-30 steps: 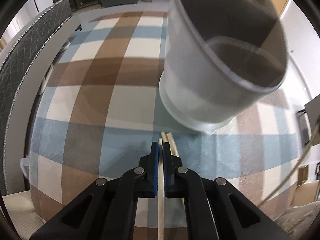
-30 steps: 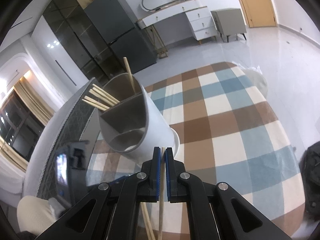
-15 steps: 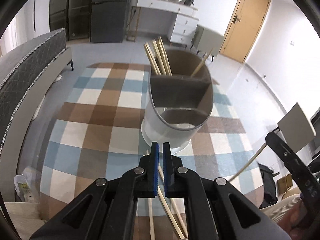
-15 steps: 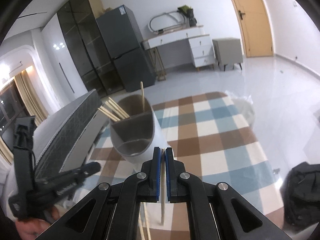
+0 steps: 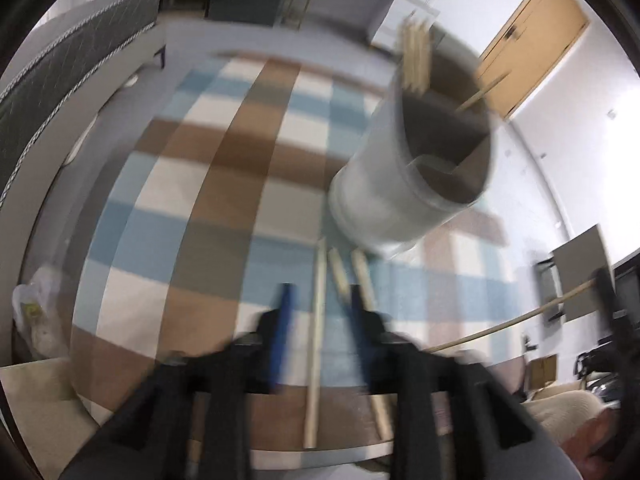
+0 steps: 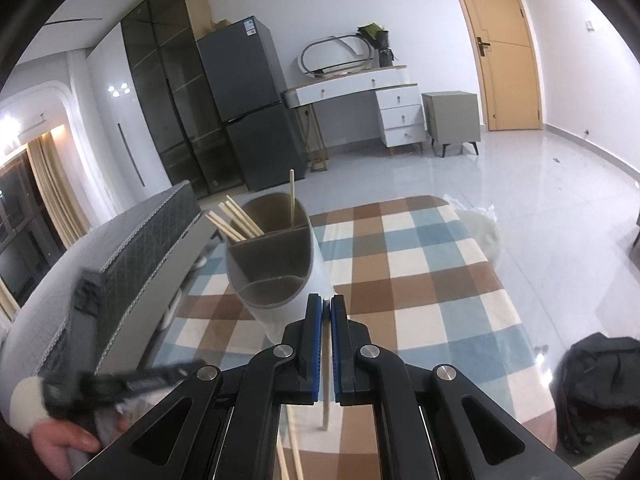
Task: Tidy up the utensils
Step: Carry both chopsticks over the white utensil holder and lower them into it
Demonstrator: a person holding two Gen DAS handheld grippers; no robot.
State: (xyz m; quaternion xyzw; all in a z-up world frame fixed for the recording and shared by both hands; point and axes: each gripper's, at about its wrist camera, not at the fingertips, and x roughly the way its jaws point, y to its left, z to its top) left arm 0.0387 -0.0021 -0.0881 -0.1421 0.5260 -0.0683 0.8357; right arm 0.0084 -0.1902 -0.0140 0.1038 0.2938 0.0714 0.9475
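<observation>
3 loose chopsticks lie side by side on the glass tabletop just before our left gripper, their far tips near the base of the white utensil holder. We see the left jaws spread wide, 1 blue pad on each side of the leftmost stick, and nothing is held between them; the view is blurred, so we cannot tell whether the pads touch the glass. Our right gripper has its jaws closed on 1 chopstick, which hangs down from the pads toward the tabletop, with the holder directly ahead. The holder's rear compartment already contains several chopsticks; the 2 nearer compartments look empty.

We judge the main risks as follows. The left jaws straddle 1 stick, but its neighbours lie close, so closing could trap 2 or nudge the others toward the table edge. Round sticks on glass roll easily. The right stick is gripped near 1 end, so it may pivot in the pads and strike the holder's rim instead of entering.
</observation>
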